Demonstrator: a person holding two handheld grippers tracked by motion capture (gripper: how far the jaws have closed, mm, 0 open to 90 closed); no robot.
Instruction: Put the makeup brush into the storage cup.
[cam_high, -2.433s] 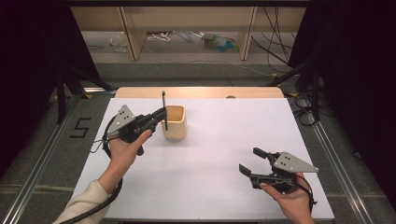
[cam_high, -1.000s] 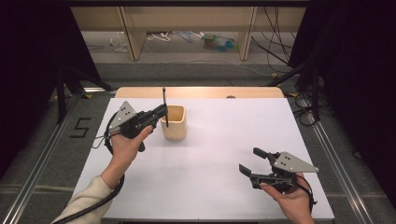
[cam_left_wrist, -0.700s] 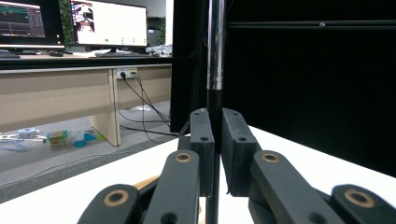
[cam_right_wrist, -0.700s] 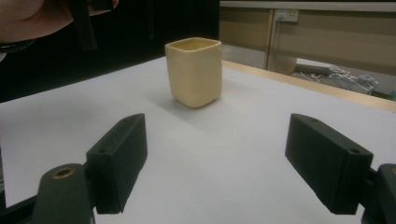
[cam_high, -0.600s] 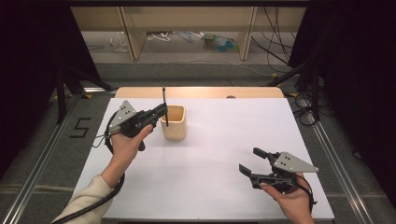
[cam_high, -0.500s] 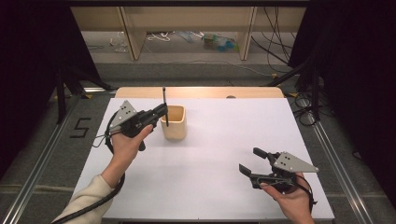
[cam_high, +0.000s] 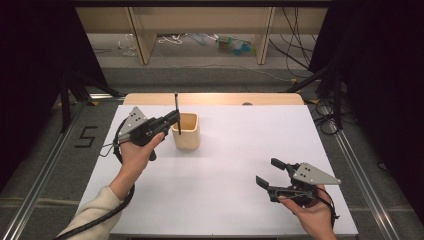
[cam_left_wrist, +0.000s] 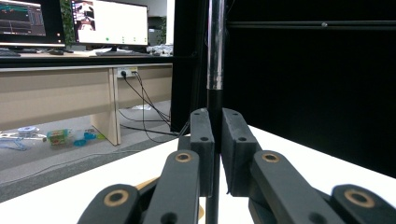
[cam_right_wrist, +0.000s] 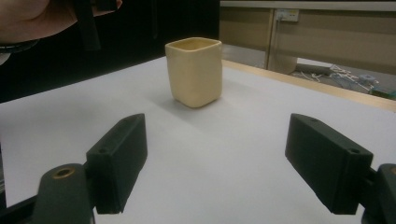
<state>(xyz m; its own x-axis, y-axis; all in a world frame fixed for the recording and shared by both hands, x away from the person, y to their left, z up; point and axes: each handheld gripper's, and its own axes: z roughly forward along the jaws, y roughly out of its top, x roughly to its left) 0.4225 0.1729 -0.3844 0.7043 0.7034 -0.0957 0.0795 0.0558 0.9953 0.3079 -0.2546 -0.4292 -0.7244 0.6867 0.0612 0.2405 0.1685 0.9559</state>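
Left gripper (cam_high: 172, 118) clamps 1 upright black rod (cam_high: 177, 111) beside the cup (cam_high: 186, 131), not yet inserted; right gripper (cam_high: 270, 174) rests wide, empty

Light falls from overhead, even and fairly bright on the white table (cam_high: 225, 165); dark surrounds on both sides. Soft, short shadow under the cup (cam_high: 186, 131), faint ones beneath my grippers. High view slightly soft, no glare. In my left gripper view, the near jaws blur and the rod (cam_left_wrist: 215, 56) shows a dull sheen. Right gripper view: grainy, jaws unsharp, cup (cam_right_wrist: 194, 71) reasonably crisp.
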